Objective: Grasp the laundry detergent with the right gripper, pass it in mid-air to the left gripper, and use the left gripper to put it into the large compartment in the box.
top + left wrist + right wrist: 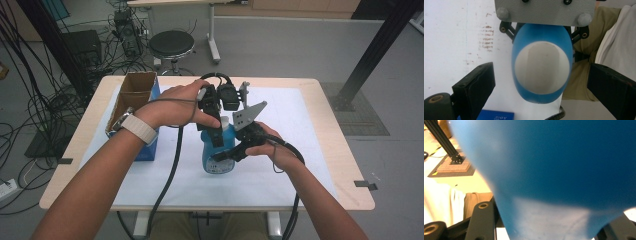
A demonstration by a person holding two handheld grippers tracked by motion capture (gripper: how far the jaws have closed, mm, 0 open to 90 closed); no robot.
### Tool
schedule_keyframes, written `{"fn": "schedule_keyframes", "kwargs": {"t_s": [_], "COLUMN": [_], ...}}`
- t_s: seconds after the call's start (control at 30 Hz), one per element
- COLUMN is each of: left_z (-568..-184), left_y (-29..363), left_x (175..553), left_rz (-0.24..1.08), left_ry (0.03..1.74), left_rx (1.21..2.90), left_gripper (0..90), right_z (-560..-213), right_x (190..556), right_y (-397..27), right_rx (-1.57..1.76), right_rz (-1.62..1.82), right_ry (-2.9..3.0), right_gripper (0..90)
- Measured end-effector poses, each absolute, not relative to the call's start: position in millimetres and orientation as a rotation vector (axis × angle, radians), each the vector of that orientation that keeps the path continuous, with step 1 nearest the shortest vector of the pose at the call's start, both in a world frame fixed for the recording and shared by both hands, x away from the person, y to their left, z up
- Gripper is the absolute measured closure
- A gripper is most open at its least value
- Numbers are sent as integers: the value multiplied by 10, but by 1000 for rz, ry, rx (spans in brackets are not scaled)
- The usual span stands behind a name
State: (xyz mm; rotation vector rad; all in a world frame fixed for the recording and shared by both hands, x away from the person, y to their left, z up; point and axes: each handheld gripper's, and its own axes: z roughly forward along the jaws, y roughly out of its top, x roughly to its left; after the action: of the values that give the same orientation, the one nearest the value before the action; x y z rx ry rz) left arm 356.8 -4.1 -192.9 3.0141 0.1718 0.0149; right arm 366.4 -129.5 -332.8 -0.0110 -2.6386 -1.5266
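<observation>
Seen from the high view: blue bottle upright at the centre of the white-covered surface, open cardboard box with blue sides at about 9 o'clock from it. Left tongs reaching down onto the bottle's top from 12 o'clock, right tongs meeting its body from 3 o'clock. From the left gripper view, looking down on the bottle: blue oval with a white cap or label at its middle, black jaws standing wide on either side, clear of it, gripping nothing; a blue packet edge at 6 o'clock bearing small white print, too small to read. From the right gripper view: blurred blue wall of the bottle pressed close between the jaws, right tongs clamped on it. Label print on the bottle's front illegible.
</observation>
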Motion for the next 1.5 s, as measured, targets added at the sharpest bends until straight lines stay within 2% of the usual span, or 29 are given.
{"fn": "schedule_keyframes", "kwargs": {"t_s": [1.5], "left_z": [-1928], "left_y": [-20], "left_x": [3572], "left_rz": [20], "left_ry": [179], "left_rx": [3008], "left_gripper": [84], "right_z": [-3343], "right_x": [3679], "right_y": [-1307], "right_rx": [-37], "right_rz": [-1519], "right_ry": [-2638], "right_gripper": [435]}}
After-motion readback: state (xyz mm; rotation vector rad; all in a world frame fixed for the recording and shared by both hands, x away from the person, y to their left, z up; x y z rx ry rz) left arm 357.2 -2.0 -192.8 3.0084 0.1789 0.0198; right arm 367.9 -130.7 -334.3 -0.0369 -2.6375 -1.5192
